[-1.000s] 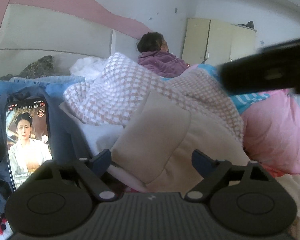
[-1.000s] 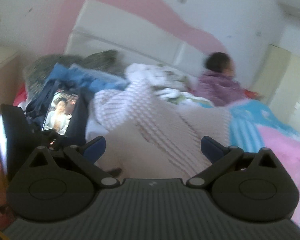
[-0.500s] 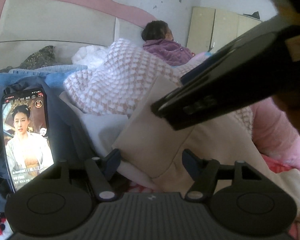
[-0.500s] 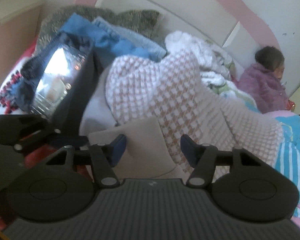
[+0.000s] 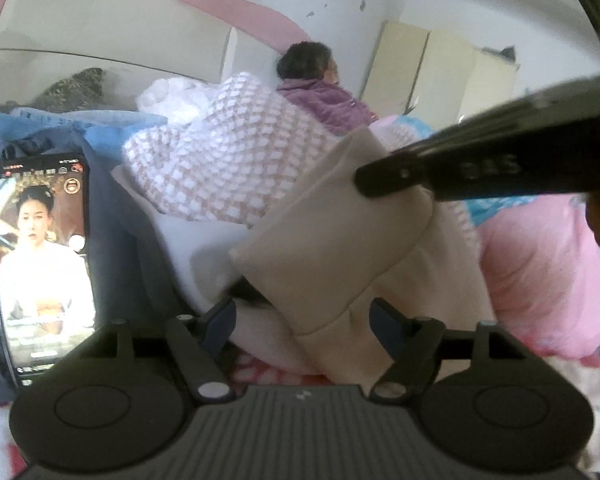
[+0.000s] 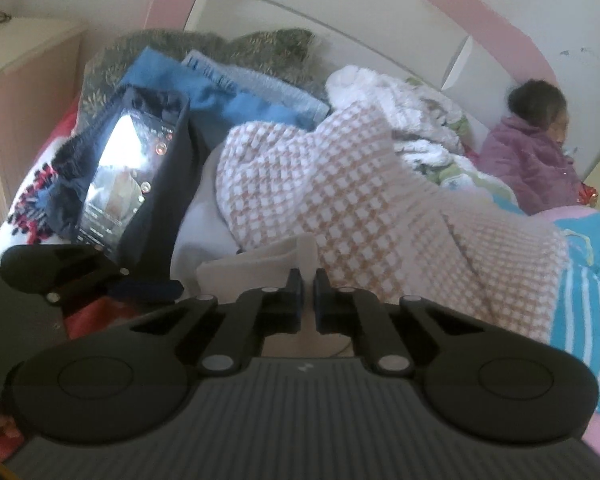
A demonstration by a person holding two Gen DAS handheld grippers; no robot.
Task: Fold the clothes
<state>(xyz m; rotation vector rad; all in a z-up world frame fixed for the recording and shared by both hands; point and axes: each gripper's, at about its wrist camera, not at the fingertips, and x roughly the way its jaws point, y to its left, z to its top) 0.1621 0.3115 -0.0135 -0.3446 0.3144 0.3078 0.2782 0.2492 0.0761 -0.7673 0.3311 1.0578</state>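
Behind everything runs a white padded headboard with a pink wavy border (image 5: 100,40), and below it a bed heaped with laundry: a pink-and-white checked fleece garment (image 5: 228,160), folded blue clothes (image 6: 228,92) and a dark grey speckled cushion (image 6: 204,46) near the headboard. Only the left wrist view takes in the cream wardrobe (image 5: 440,68) in the far corner and a plain pink quilt (image 5: 540,272) at the right; only the right wrist view shows the pale wooden bedside cabinet (image 6: 24,80) at the left edge and the blue-and-white striped bedding (image 6: 576,300). Both views catch a seated person in a purple fleece jacket (image 5: 324,100) against the wall and a lit smartphone (image 5: 42,264) propped on dark blue cloth (image 6: 172,196). Right gripper (image 6: 307,280) has its jaws together, pinched on an edge of the beige soft garment (image 6: 260,264), which lies at the front of the pile just below the checked fleece; seen from the left wrist, this gripper comes in from the right as a dark bar, its tip on the raised upper edge of the beige cloth. Left gripper (image 5: 302,314) stands with its jaws wide apart and opening; a lower fold of the beige garment bulges between its blue fingertips (image 5: 220,320), and I cannot tell whether they touch it.
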